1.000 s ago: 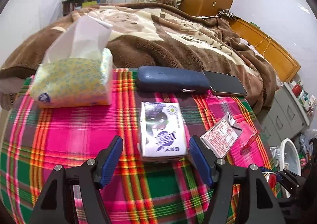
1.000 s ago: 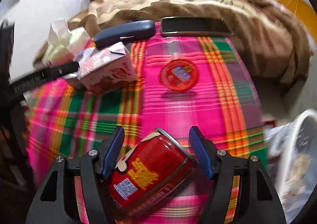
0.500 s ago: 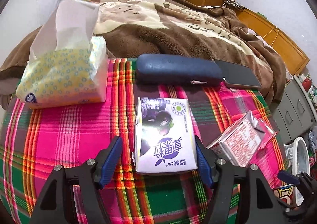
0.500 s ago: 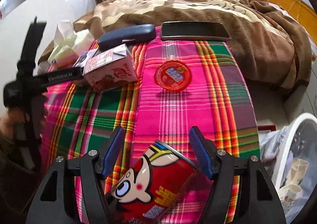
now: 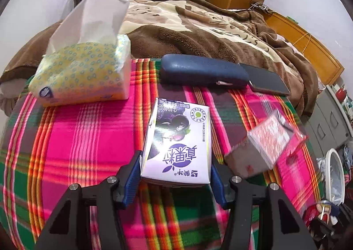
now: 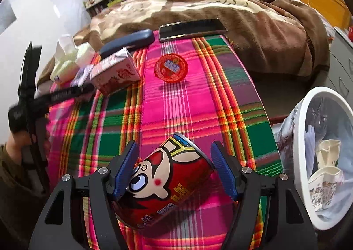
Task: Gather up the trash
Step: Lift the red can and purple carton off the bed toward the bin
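The left gripper (image 5: 176,175) is clamped across the purple carton (image 5: 177,144)'s flat sides, light and crushable, while the right gripper (image 6: 174,170) grips the thin, slippery red can (image 6: 167,183), bin (image 6: 308,146) at three o'clock.

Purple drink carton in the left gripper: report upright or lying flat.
Lying flat. The purple drink carton rests on the plaid cloth, printed face up, between the left gripper fingers.
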`<state>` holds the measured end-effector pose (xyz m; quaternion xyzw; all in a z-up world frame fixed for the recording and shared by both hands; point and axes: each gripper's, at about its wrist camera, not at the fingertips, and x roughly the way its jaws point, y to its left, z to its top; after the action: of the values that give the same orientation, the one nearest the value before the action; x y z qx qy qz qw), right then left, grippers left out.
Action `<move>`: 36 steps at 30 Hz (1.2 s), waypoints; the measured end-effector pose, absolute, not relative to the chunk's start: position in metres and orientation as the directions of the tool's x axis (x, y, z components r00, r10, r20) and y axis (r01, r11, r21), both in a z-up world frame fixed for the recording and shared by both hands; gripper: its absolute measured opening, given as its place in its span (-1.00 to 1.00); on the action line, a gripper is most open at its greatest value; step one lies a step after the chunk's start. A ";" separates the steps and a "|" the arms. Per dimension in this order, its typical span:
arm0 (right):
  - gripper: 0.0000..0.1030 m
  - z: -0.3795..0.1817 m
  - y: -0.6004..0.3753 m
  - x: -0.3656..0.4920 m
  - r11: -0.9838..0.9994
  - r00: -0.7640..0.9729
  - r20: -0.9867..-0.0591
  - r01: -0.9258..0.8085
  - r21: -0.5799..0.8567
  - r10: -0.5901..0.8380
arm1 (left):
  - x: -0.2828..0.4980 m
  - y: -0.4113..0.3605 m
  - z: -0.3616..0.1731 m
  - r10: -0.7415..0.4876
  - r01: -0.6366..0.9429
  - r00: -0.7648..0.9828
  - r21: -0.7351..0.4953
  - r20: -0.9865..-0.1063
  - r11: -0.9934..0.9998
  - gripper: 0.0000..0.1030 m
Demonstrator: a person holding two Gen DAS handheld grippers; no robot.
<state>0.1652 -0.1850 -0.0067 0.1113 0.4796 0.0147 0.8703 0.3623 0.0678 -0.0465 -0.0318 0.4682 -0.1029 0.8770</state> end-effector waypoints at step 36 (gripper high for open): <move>0.27 -0.018 -0.160 0.152 0.982 0.503 -0.855 0.061 0.178 0.123 | 0.246 0.083 -0.045 -0.207 0.131 0.545 -0.162 -0.812 0.978 0.22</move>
<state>0.1515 -0.1603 -0.0180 0.0925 0.4981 0.0181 0.8620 0.2458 0.0833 -0.0453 -0.0408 0.4671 -0.0964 0.8780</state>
